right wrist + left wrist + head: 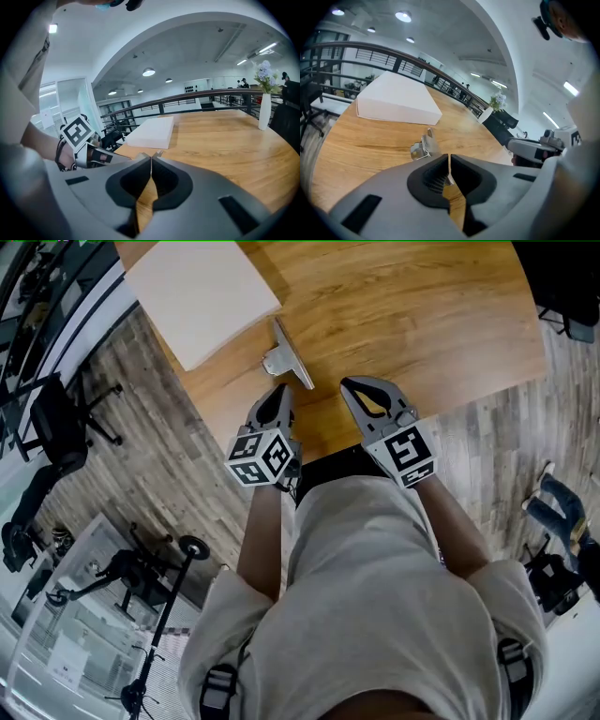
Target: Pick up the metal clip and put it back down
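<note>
thing: metal clip [287, 356] lay on counter [403, 315], 12 o'clock of left claw [278, 392] | left claw, right claw [349, 386] were clenched, empty | handling: likely light, stiff, slick — take its raised end

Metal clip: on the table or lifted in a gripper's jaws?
On the table. The metal clip lies just ahead of the left gripper, whose jaws are together and empty; the right gripper likewise.
</note>
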A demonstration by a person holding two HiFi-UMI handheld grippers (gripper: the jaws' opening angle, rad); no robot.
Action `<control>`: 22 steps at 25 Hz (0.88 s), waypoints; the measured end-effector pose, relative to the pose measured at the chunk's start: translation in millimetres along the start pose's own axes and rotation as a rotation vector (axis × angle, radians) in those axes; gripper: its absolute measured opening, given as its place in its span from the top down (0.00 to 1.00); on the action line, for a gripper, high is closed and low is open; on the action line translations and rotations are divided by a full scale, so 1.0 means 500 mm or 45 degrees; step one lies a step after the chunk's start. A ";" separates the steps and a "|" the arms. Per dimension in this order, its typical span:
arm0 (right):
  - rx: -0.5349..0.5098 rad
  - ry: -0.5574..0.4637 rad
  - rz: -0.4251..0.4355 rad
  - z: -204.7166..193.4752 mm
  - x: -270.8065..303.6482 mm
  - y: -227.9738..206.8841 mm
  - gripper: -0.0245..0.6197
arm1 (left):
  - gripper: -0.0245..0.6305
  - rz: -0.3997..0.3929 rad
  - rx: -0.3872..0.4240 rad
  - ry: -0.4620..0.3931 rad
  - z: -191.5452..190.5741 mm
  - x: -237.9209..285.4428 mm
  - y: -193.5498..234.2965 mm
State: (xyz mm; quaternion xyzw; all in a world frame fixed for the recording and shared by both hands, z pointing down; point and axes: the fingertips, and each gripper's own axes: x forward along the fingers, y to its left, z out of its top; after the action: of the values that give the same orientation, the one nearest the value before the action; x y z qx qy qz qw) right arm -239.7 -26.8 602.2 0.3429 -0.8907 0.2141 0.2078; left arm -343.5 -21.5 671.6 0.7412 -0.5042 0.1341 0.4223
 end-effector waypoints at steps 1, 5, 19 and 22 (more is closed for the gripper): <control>0.004 0.001 -0.004 0.002 0.004 -0.007 0.92 | 0.92 -0.011 -0.038 0.007 0.002 0.010 0.005; 0.023 0.012 -0.022 0.002 0.007 -0.027 0.92 | 0.91 -0.024 -0.102 0.049 0.004 0.029 0.019; 0.053 0.023 -0.063 0.006 0.030 -0.055 0.92 | 0.72 -0.017 -0.151 0.071 0.038 0.046 0.057; 0.050 0.027 -0.067 0.004 0.031 -0.059 0.92 | 0.72 0.005 -0.120 0.078 0.042 0.048 0.071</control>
State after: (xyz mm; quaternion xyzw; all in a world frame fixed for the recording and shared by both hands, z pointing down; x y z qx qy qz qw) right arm -230.2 -55.7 615.7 0.3679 -0.8747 0.2298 0.2161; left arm -367.9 -57.6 691.3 0.7151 -0.4982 0.1334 0.4718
